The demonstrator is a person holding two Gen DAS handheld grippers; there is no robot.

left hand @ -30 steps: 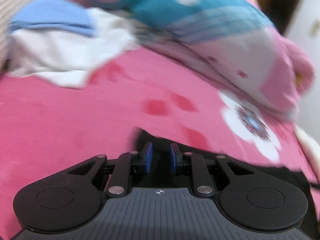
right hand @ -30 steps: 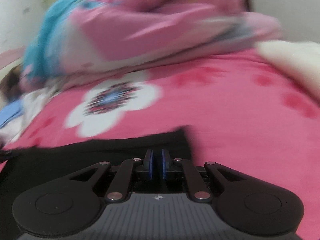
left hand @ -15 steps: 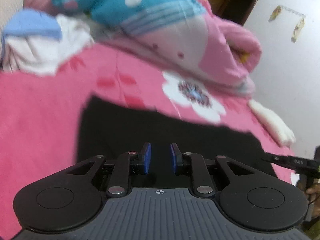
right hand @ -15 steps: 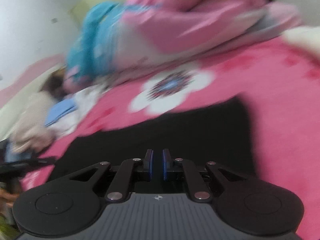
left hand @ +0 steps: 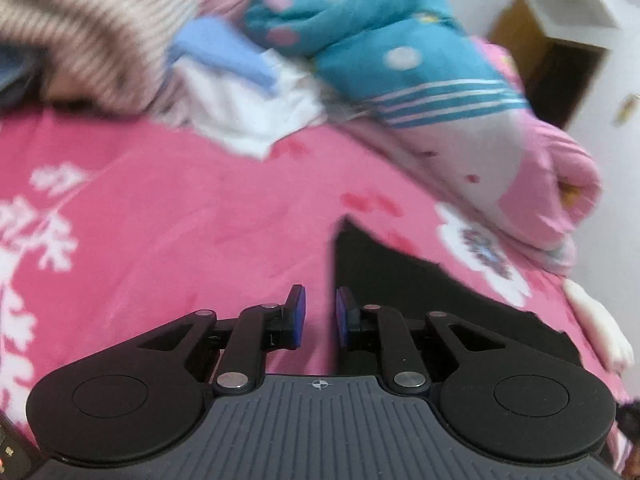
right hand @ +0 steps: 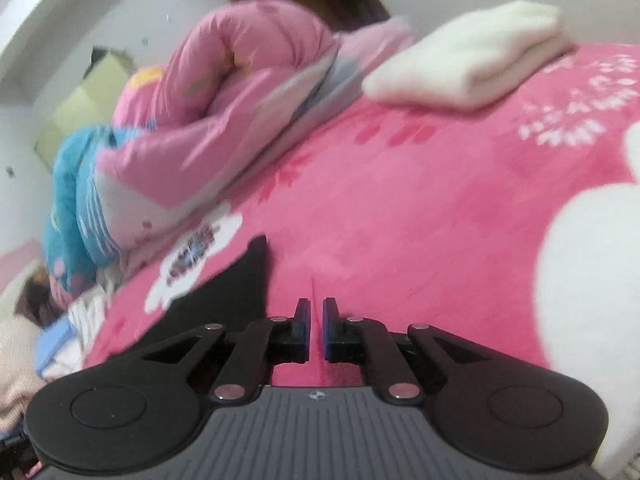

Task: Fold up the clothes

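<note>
Folding looks well underway: your black garment [left hand: 420,304] lies flat on the pink bed [left hand: 180,220] near its front edge, with a folded cream piece [right hand: 472,64] further back. Your left tool [left hand: 319,316] stands slightly spread, its jaws having just narrowed on nothing, your right tool [right hand: 316,328] nearly pressed together and empty; the heap of unfolded clothes [left hand: 248,92] remains.

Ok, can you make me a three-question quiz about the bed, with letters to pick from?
1. Where is the black garment?
A. on the floor
B. on the bedspread
C. on a chair

2. What colour is the bedspread mostly?
A. green
B. grey
C. pink

3. How is the cream garment?
A. folded
B. hanging up
C. spread out flat

Answers:
1 B, the black cloth lies flat with the bedspread showing around it.
2 C, it is pink with white flowers.
3 A, it sits as a neat thick stack with a layered edge.
</note>
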